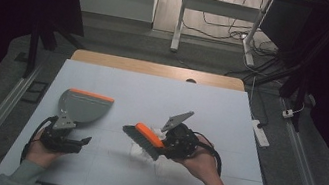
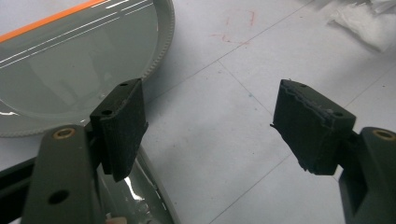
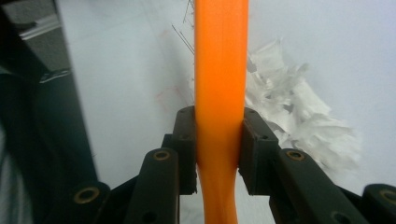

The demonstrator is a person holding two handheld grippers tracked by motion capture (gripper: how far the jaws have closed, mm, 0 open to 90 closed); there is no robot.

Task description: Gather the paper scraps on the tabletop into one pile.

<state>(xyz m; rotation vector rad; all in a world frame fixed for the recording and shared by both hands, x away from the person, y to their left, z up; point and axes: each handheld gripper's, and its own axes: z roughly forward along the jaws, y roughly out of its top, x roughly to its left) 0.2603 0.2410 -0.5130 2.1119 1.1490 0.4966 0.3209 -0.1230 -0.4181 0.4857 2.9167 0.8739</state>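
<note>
1. High view: the left gripper (image 1: pixel 85 141) rests on the white table (image 1: pixel 211 105) just below the grey dustpan (image 1: pixel 83 105). The right gripper (image 1: pixel 162 145) holds a brush (image 1: pixel 143 138) over crumpled paper (image 1: pixel 139 151).
2. Left gripper view: jaws wide apart, holding nothing; the dustpan (image 2: pixel 70 60) lies beside them.
3. Right gripper view: jaws clamped on the brush's orange handle (image 3: pixel 220 93), with the paper (image 3: pixel 299 116) beside it.

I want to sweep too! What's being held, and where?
The right hand-held gripper grips the brush by its orange handle. The left hand-held gripper holds nothing.
</note>
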